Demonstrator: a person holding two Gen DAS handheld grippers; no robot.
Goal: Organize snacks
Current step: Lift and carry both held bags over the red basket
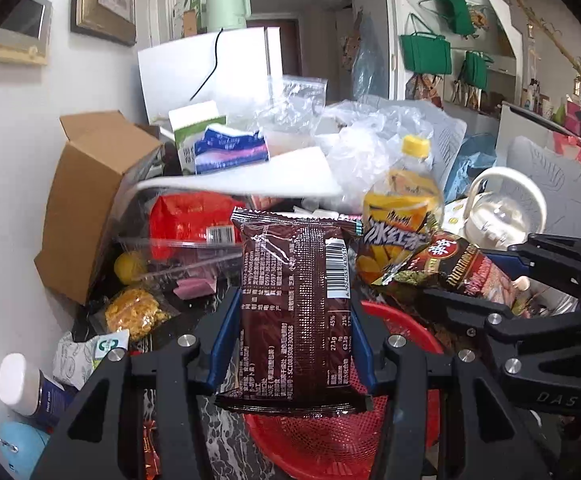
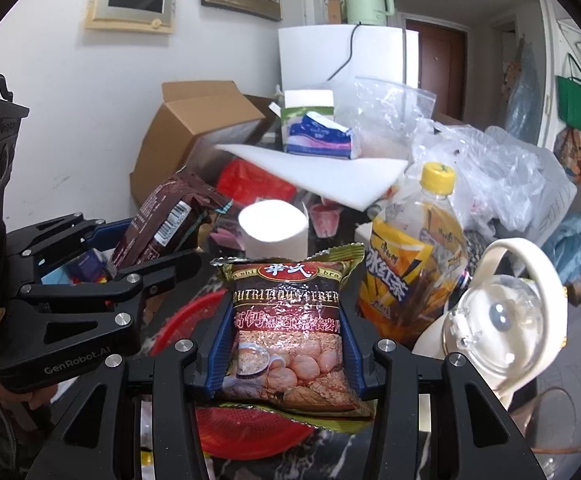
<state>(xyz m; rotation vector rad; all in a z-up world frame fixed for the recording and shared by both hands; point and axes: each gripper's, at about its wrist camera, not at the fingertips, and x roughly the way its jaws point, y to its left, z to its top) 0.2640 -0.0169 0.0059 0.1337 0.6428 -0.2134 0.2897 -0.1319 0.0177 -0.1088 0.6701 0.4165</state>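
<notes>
left gripper (image 1: pixel 294 336) clamped on brown packet (image 1: pixel 294 312) | right gripper (image 2: pixel 286 344) clamped on cereal packet (image 2: pixel 286 336) | both above red basket (image 1: pixel 330 440), which looks empty | loose snacks remain on cluttered table; sorting barely begun

Each camera sits close behind its own tongs, facing forward and downward. Both views share the red basket (image 1: pixel 330 440) (image 2: pixel 194 312) beneath them and the yellow-capped bottle (image 1: pixel 402 196) (image 2: pixel 414 248) ahead.
</notes>
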